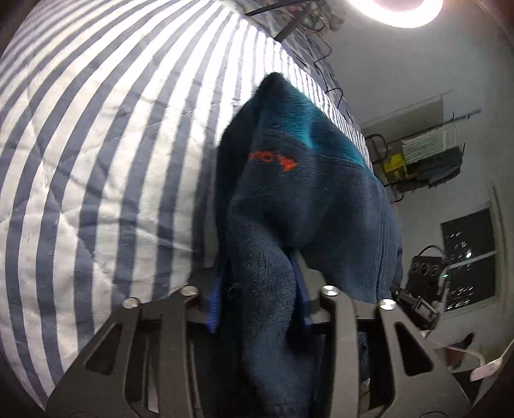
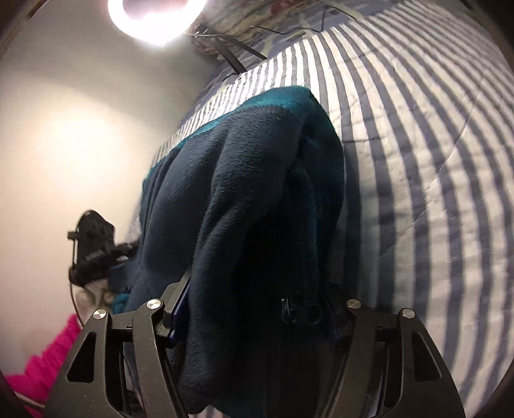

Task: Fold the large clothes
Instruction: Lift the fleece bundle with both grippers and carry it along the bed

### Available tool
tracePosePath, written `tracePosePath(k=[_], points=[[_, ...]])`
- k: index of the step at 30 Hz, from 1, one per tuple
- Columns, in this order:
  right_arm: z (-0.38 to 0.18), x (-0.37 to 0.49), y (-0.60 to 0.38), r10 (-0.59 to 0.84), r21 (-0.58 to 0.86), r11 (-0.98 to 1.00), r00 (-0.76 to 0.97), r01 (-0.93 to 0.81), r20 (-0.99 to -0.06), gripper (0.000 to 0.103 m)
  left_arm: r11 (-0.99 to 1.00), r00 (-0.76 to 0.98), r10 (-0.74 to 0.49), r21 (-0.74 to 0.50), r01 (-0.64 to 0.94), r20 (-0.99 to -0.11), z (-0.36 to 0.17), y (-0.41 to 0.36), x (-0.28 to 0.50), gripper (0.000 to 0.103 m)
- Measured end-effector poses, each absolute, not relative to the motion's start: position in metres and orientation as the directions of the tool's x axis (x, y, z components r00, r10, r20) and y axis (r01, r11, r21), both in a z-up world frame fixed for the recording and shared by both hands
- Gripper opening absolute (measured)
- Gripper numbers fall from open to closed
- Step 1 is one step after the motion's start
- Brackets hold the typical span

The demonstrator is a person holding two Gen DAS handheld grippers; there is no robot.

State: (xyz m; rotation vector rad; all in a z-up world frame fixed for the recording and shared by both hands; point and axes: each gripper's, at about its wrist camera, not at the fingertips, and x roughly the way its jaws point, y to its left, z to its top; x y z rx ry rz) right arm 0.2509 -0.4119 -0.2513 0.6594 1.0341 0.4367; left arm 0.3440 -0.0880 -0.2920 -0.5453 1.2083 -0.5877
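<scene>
A dark teal fleece jacket (image 1: 308, 199) with an orange logo (image 1: 273, 159) hangs lifted over the striped bed. My left gripper (image 1: 260, 289) is shut on a bunched fold of it, with blue pads on both sides of the cloth. In the right wrist view the same fleece jacket (image 2: 257, 193) drapes over my right gripper (image 2: 253, 305), which is shut on its edge near a black zipper pull (image 2: 284, 310). The other gripper (image 2: 93, 247) shows at the left of that view, against the fleece.
A blue and white striped quilt (image 1: 96, 160) covers the bed (image 2: 417, 160). A ring light (image 1: 398, 9) glares overhead. A window (image 1: 469, 257) and a shelf with folded items (image 1: 427, 154) are on the wall. Pink fabric (image 2: 41, 360) lies low left.
</scene>
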Motion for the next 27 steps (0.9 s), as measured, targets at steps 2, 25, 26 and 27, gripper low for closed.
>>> tracePosePath(k=[2,25,26,27], points=[[-0.244,0.249,-0.405,0.612,0.668,0.742,0.458,-0.053,-0.644,0.040,0.757,0.266,-0.651,-0.632,0.166,-0.710,-0.279,-0.094,0.339,0.025],[-0.120,0.219,-0.384,0.246,0.183,0.969,0.626,-0.165,-0.740,0.027,0.725,0.348,-0.688,-0.592,0.351,-0.637,-0.199,-0.165,0.327,0.019],[-0.119,0.221,-0.388,0.240,0.176,0.971,0.629,-0.163,-0.739,0.027,0.722,0.347,-0.691,-0.593,0.355,-0.634,-0.198,-0.172,0.331,0.019],[-0.118,0.225,-0.392,0.234,0.171,0.972,0.632,-0.161,-0.738,0.027,0.721,0.345,-0.693,-0.592,0.360,-0.634,-0.198,-0.178,0.335,0.019]])
